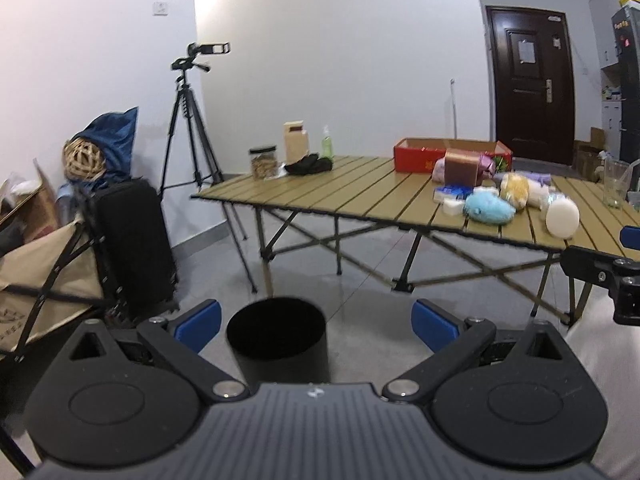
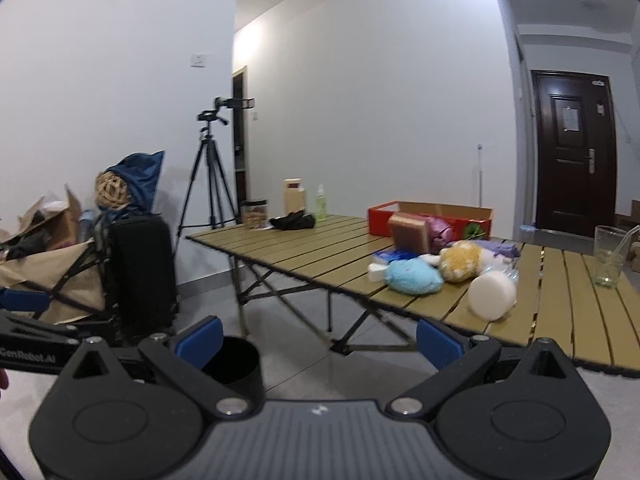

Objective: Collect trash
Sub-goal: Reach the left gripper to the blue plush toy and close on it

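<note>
We find both claws, left (image 1: 316, 322) and right (image 2: 319, 340), spread, empty; bin (image 1: 278, 338) at six o'clock; table (image 1: 360, 188) at two.

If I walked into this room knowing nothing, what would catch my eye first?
Probably the colourful heap on the slatted folding table: a blue plush toy, a yellow one and a white foam roll near its front edge. Then the black bin on the floor, framed by the open left gripper.

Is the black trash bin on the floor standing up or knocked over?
Standing up. The black bin sits on the floor with its round open mouth facing upward. Its inside looks only dark, so whether anything is in it cannot be told.
</note>
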